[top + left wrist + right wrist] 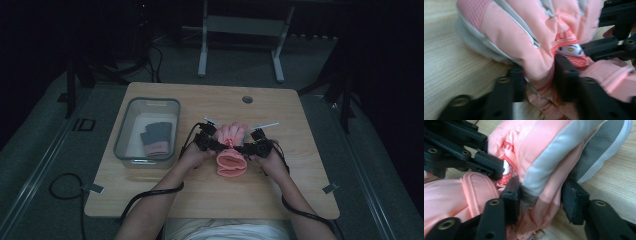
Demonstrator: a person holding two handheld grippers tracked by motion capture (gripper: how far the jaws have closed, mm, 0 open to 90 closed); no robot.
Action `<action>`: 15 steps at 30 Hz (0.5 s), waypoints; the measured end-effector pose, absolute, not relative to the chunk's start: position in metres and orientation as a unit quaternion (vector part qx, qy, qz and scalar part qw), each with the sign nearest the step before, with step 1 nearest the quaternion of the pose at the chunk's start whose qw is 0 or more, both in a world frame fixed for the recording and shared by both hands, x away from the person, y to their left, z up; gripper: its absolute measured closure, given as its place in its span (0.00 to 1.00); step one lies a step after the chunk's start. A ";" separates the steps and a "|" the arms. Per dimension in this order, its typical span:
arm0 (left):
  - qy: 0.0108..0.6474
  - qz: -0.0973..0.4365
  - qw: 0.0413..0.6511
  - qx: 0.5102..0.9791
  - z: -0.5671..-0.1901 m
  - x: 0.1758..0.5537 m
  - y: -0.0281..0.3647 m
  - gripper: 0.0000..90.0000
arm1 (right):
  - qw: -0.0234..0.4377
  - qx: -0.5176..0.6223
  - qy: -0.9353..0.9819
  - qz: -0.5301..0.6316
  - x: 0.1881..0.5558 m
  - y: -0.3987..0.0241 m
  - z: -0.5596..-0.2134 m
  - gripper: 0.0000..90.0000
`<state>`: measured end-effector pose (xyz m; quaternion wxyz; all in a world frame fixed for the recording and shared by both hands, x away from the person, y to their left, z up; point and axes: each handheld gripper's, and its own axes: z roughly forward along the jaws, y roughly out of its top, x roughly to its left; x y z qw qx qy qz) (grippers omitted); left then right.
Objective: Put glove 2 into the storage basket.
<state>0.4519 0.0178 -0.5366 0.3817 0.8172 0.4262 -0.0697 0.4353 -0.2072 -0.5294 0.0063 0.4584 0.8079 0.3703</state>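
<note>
A pink padded glove (231, 150) lies at the middle of the wooden table (280, 190), fingers pointing away, cuff toward the person. My left gripper (219, 145) pinches its left side and my right gripper (243, 148) its right side, near the wrist. In the left gripper view the jaws are shut on a fold of pink fabric (539, 72), with the right gripper (617, 37) close behind. In the right gripper view the jaws clamp a pink and grey fold (541, 195), and the left gripper (461, 152) sits at upper left. The glove (604, 147) has a grey mesh palm.
A clear plastic bin (122, 135) stands at the table's left, holding a dark glove with a pink cuff (156, 139). A round cable hole (247, 99) is near the far edge. Cables trail off the near edge on both sides.
</note>
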 end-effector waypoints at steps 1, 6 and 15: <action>0.425 -0.066 0.381 0.819 -0.532 0.450 0.017 0.82 | 0.023 0.448 0.810 0.378 0.431 -0.205 -0.528 0.68; 0.419 -0.057 0.380 0.823 -0.525 0.448 0.016 0.84 | 0.032 0.449 0.805 0.386 0.427 -0.205 -0.523 0.71; 0.400 -0.036 0.394 0.827 -0.491 0.444 0.022 0.85 | 0.048 0.441 0.795 0.415 0.421 -0.204 -0.502 0.73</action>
